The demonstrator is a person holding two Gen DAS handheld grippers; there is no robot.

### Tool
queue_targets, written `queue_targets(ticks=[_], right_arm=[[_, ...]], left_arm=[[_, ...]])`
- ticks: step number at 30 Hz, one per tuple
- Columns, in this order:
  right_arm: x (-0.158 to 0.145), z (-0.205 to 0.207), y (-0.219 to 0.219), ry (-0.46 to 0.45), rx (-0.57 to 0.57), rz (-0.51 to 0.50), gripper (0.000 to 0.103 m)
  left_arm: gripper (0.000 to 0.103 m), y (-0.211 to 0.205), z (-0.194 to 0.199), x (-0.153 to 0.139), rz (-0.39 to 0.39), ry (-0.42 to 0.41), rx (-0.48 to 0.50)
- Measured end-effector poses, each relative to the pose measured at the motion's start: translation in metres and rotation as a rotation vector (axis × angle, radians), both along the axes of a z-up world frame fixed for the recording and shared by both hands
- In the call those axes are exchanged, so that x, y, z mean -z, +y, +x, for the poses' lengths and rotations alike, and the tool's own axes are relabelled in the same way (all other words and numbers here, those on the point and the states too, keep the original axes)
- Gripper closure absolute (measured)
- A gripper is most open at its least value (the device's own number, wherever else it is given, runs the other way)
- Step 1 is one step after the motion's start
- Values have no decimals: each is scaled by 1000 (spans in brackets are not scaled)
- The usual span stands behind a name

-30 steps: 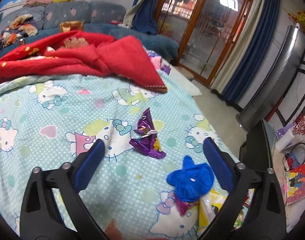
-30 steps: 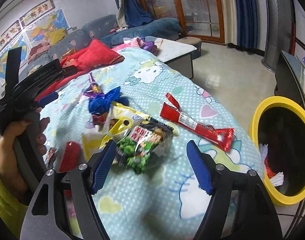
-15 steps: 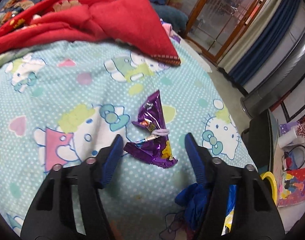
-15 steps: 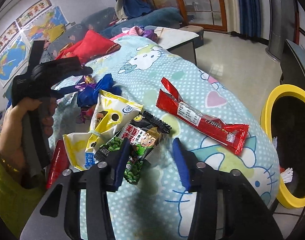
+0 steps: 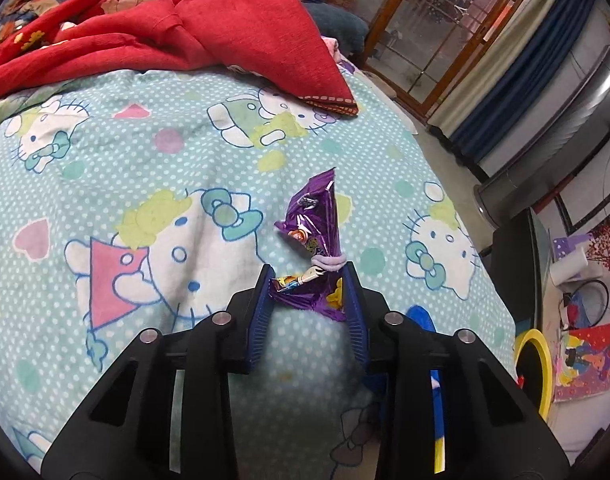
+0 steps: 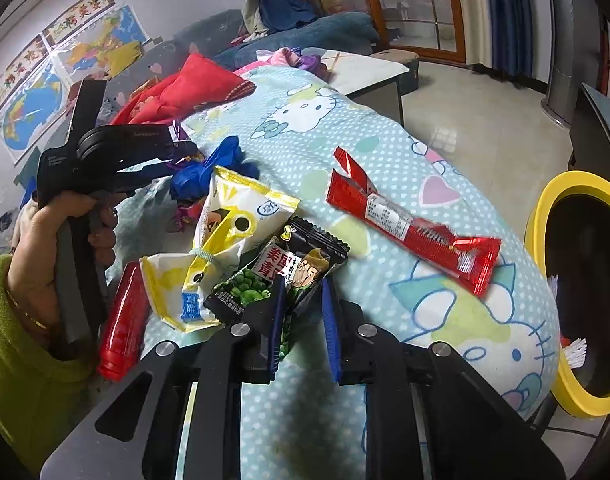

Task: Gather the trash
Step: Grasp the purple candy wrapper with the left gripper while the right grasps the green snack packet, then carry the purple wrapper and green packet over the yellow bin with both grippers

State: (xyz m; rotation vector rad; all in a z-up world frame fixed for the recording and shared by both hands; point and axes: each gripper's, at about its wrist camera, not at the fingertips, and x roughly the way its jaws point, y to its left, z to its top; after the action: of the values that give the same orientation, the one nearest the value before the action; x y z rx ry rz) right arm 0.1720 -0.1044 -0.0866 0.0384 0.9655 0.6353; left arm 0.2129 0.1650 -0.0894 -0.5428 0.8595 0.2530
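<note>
Right wrist view: yellow bag point(image 6: 229, 220) and red stick pack point(image 6: 409, 226) crowd the bed point(image 6: 385, 152). Both jaws just closed in, right gripper point(image 6: 303, 292) clamped on green pea packet point(image 6: 281, 268), left gripper point(image 5: 309, 280) on purple wrapper point(image 5: 317, 224).

Wall maps point(image 6: 65, 64); glass doors point(image 5: 445, 28)

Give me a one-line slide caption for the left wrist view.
Left hand-held gripper closes on a purple snack wrapper lying on the cartoon-cat bedsheet.
</note>
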Motion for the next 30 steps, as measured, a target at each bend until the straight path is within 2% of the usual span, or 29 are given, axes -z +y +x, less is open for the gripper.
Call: queue_targets(ticks=[5, 15, 20, 30], right_arm=[[-2, -3, -5, 17, -11, 8, 88], [-10, -14, -17, 21, -39, 1, 92], [-18, -18, -25, 28, -37, 8, 93], [-46, -19, -48, -38, 17, 46, 93]], left_arm=[[78, -6, -15, -6, -25, -39, 19], [78, -21, -54, -48, -16, -192, 59], [78, -30, -67, -64, -4, -242, 93], [78, -61, -75, -86, 12, -306, 179]])
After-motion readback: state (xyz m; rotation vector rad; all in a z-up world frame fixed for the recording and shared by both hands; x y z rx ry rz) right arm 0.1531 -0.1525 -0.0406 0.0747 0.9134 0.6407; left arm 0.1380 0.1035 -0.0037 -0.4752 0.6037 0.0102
